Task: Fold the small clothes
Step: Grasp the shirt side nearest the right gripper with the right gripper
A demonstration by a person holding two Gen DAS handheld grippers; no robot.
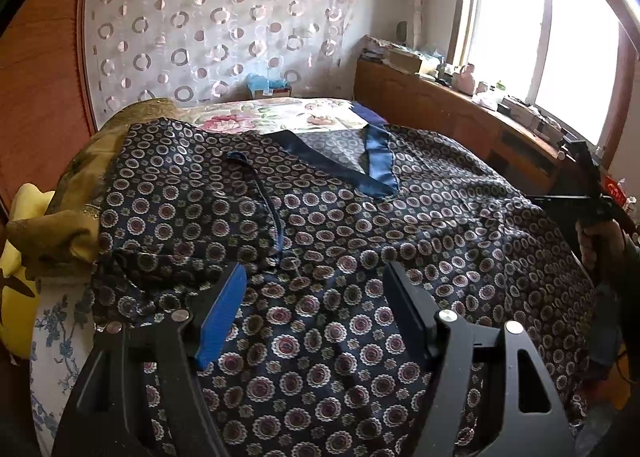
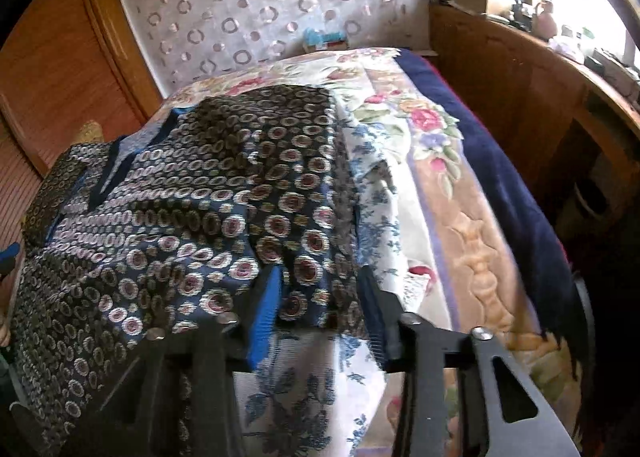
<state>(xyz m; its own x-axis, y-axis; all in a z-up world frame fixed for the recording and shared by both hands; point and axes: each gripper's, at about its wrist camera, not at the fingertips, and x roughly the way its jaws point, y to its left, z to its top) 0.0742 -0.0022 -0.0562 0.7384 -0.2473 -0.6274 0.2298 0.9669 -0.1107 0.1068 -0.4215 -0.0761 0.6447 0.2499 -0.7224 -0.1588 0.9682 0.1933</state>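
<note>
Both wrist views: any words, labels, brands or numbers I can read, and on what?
None can be read.
Garment: a woven medallion pattern only, no tag in view.
Boxes on the cabinet: any print too small and blurred.
Red item behind the right gripper: pale marks, too blurred to read.

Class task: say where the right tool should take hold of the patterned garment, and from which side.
Grip the patterned garment at its near right hem corner, coming in low from the near edge of the bed. There the cloth ends in a free edge, already lying between the right tool's open fingers.
</note>
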